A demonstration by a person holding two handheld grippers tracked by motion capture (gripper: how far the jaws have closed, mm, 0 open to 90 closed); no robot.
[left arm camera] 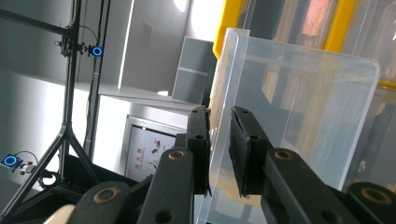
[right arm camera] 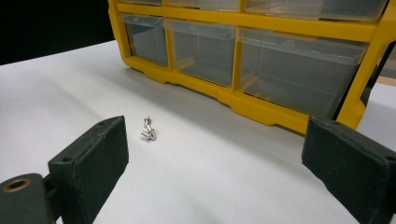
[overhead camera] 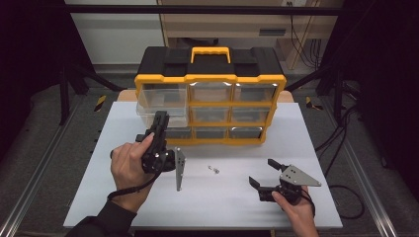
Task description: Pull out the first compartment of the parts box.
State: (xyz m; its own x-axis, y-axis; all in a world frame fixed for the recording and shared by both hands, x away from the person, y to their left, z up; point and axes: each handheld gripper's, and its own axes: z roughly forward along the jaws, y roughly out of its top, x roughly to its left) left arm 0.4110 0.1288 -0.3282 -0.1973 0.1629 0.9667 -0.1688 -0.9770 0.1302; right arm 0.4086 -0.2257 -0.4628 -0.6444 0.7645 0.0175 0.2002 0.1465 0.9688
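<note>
The left gripper [overhead camera: 159,121], rolled sideways, pinches the front wall of a clear drawer [overhead camera: 160,106] pulled out at the organizer's [overhead camera: 210,101] left. The right gripper [overhead camera: 262,173] rests spread (near right); small screws [overhead camera: 214,169] lie between them.

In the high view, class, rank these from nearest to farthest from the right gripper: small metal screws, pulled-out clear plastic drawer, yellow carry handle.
1. Small metal screws: on the white table, left of the right gripper.
2. Pulled-out clear plastic drawer: the organiser's left column.
3. Yellow carry handle: top, at the back.

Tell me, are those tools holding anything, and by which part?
The left tool pinches the clear drawer by its front wall. The right tool is open and holds nothing.
</note>
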